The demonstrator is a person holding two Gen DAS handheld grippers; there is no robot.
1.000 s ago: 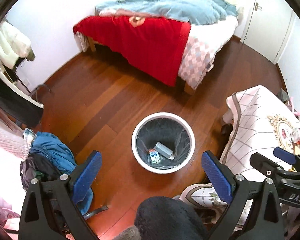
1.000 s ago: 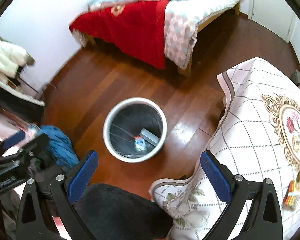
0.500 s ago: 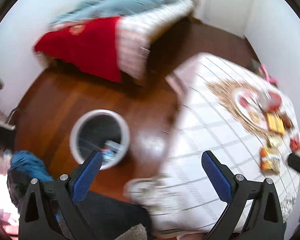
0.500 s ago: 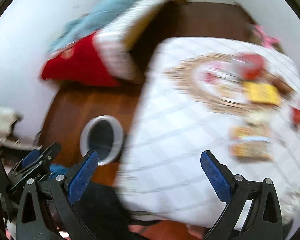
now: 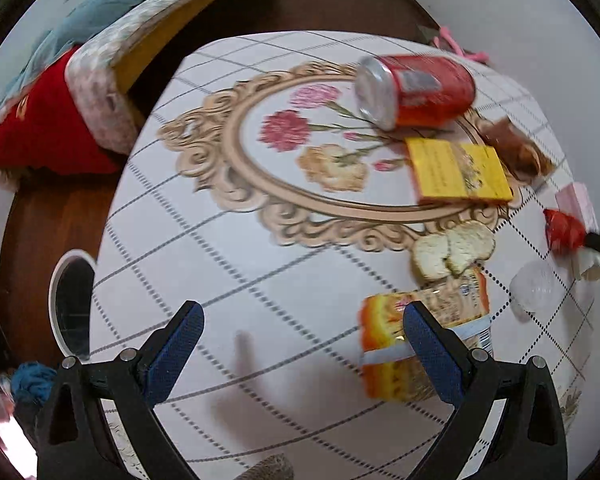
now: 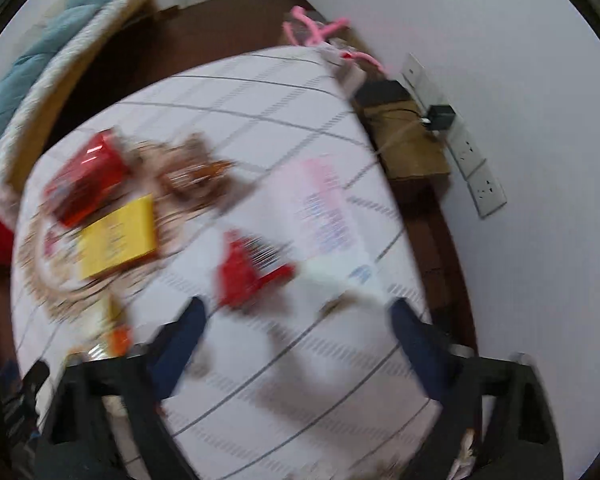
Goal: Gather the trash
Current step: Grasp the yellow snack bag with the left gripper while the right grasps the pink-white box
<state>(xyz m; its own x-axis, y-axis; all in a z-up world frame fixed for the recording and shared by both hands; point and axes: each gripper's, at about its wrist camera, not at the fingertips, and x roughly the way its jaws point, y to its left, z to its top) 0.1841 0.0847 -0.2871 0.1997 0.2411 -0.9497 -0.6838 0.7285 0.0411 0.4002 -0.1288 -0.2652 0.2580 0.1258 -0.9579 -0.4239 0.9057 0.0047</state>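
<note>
Trash lies on the white checked tablecloth (image 5: 228, 264). In the left wrist view I see a red can (image 5: 416, 88) on its side, a yellow box (image 5: 458, 172), a brown wrapper (image 5: 516, 148), a cracker packet (image 5: 452, 252), an orange snack packet (image 5: 384, 348) and a red wrapper (image 5: 564, 230). My left gripper (image 5: 302, 320) hangs open over bare cloth, its right finger in front of the orange packet. The right wrist view is blurred. My right gripper (image 6: 298, 312) is closing with nothing between its jaws. The red wrapper (image 6: 248, 276) and a white wrapper (image 6: 340, 276) lie just beyond its fingertips.
The white bin (image 5: 70, 304) stands on the wooden floor left of the table. A bed (image 5: 100, 60) with a red cover is beyond it. A clear plastic cup (image 5: 534, 292) and a pink box (image 5: 576, 200) sit near the table's right edge. A wall (image 6: 520, 160) with sockets lies to the right.
Both views have swung from the bin on the floor to the table top, pointing more steeply down. The right jaws stand narrower than before. The left jaws are as wide as before.
</note>
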